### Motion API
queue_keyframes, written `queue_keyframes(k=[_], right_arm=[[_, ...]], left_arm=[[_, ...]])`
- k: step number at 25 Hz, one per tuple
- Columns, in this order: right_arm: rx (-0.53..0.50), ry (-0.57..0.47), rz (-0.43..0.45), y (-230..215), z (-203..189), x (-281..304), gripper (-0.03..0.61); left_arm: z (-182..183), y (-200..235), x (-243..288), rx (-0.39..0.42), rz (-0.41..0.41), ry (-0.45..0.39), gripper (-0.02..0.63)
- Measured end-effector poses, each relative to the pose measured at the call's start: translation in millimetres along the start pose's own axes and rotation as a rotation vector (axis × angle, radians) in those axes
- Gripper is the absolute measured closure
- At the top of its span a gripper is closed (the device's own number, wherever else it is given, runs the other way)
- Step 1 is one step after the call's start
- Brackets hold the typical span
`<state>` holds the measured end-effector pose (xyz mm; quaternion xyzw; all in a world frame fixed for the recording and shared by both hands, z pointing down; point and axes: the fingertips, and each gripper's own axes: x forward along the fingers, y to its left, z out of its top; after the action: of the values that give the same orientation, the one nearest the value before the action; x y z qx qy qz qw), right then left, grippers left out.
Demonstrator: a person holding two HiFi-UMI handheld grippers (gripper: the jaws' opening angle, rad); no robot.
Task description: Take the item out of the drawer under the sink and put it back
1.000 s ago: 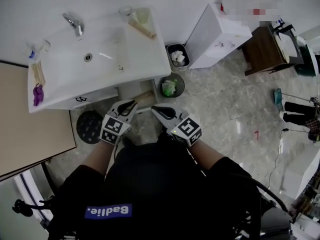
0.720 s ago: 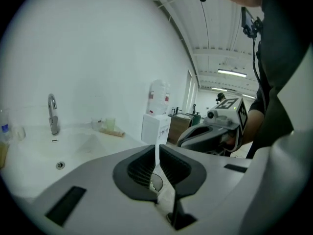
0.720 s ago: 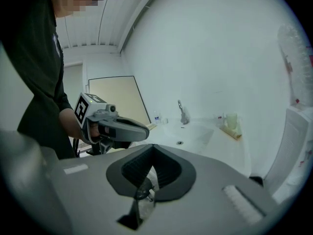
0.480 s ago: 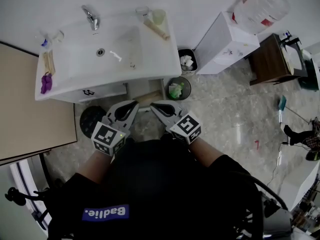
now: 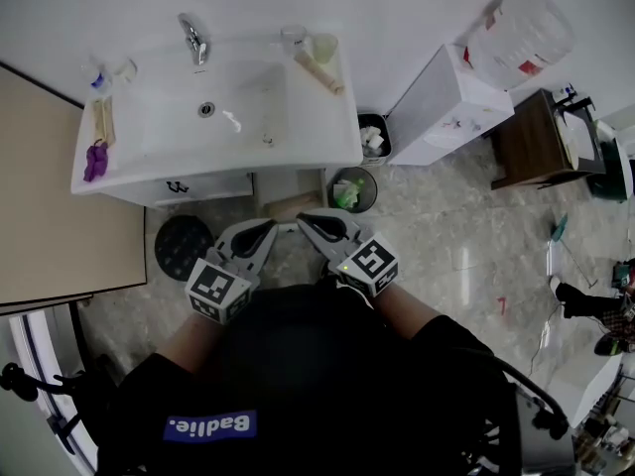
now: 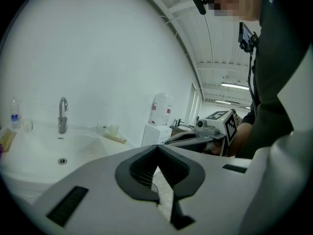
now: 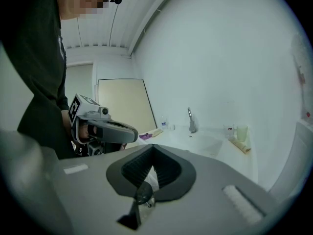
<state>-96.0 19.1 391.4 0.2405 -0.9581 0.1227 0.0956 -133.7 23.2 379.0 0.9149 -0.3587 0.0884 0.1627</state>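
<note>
Now, left hand-held gripper (image 5: 265, 230) near level, jaws newly together, empty.

The sink (image 5: 159, 117) was white, with a small purple thing (image 5: 95, 159) on its edge, and the floor (image 5: 437, 226) was pale grey with marble veins. The left gripper (image 5: 262, 232) and the right gripper (image 5: 310, 223) were light grey, each with black-and-white square markers.

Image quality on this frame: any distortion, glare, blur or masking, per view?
Head view: sharp and evenly lit; glare streaks on the marble floor, straight edges bowed. Left gripper view: strong fisheye, black corners, faucet crisp, mosaic patch at top. Right gripper view: same fisheye and vignette, white wall flat and nearly shadowless.
</note>
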Motion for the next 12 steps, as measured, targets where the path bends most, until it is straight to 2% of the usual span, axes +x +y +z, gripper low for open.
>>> queue_keyframes(k=[12], right_arm=[[0.007, 0.009, 0.023, 7.6, -2.0, 3.9, 0.577]], left_arm=[[-4.5, 0.9, -9.6, 0.003, 0.017, 0.006, 0.607]])
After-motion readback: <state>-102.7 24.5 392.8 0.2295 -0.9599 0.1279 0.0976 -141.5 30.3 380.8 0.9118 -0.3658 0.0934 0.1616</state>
